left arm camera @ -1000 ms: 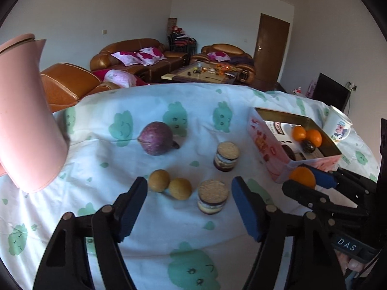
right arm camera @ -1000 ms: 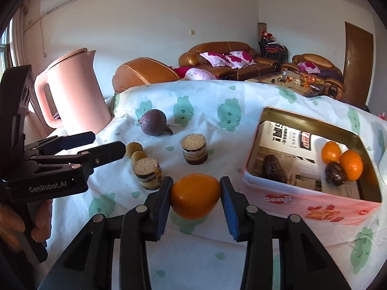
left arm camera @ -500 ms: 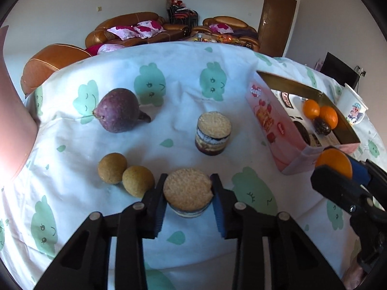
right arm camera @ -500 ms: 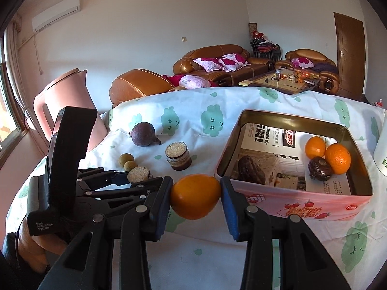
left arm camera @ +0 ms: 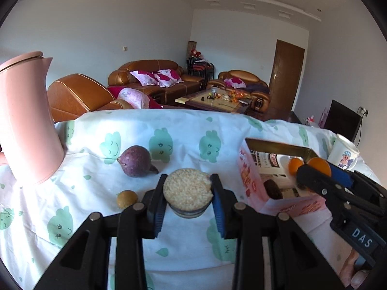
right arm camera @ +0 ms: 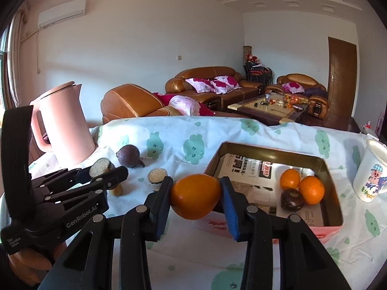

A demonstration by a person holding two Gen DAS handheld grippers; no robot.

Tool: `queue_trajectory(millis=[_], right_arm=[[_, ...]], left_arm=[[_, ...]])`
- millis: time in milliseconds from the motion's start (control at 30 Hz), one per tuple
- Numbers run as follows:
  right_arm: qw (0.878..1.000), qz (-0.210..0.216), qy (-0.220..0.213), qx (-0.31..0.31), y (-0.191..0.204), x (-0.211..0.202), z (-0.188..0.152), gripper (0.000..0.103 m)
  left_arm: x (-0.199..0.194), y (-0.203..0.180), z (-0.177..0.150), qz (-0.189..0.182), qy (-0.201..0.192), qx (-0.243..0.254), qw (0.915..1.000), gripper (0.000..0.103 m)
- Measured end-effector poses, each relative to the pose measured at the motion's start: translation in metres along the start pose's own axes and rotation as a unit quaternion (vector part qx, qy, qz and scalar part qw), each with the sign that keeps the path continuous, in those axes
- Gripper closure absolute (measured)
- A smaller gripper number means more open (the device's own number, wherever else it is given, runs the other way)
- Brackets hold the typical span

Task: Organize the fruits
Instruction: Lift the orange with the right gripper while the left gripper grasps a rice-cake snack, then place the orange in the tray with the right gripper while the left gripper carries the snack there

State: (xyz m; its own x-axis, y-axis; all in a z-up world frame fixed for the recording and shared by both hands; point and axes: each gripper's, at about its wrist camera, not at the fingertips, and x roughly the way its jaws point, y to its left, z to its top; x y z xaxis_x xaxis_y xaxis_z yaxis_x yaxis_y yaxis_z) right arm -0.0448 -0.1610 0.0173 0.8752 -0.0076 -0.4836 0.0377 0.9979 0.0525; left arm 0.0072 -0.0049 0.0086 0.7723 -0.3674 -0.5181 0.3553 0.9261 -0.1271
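now my left gripper (left arm camera: 188,199) has its fingers (left arm camera: 158,201) clamped on the round cake with the crumbly top (left arm camera: 186,189); a second ago they stood wide over the counter (left arm camera: 169,246) with nothing between them, so the cake has gone from lying on the cloth to lifted clear of it, low centre of the left view. my right gripper (right arm camera: 196,199) has kept its fingers (right arm camera: 161,204) pressed on the orange (right arm camera: 195,195) throughout, and it sits nearer the tin (right arm camera: 321,169) than before (the near wall is just behind it in the right view). inside the tin, at the right, two oranges (right arm camera: 301,184) and a dark fruit (right arm camera: 292,199) already lie together. left out on the counter: the purple fruit (left arm camera: 135,161) at middle left, a small brown fruit (left arm camera: 127,198) below it, and a second cake (right arm camera: 156,178). so both hands are loaded; i judge the orange goes into the tin next, though where the cake belongs i cannot tell.
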Motion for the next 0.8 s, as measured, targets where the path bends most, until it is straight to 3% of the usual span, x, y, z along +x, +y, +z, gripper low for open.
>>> queue_trajectory(millis=[300,600,800], right_arm=[[0.998,-0.059,-0.022,0.014,-0.072,-0.005,0.007,0.061],[0.996,-0.086,0.003,0.025,-0.117,0.009,0.005,0.061],[0.995,-0.086,0.039,0.033,-0.131,0.028,-0.001,0.061]], left_arm=[[0.019,-0.061,0.012,-0.018,0.000,0.028,0.9994,0.067],[0.055,-0.118,0.020,0.002,0.020,0.065,0.9977,0.067],[0.079,-0.136,0.016,0.002,0.045,0.064,0.9969,0.068]])
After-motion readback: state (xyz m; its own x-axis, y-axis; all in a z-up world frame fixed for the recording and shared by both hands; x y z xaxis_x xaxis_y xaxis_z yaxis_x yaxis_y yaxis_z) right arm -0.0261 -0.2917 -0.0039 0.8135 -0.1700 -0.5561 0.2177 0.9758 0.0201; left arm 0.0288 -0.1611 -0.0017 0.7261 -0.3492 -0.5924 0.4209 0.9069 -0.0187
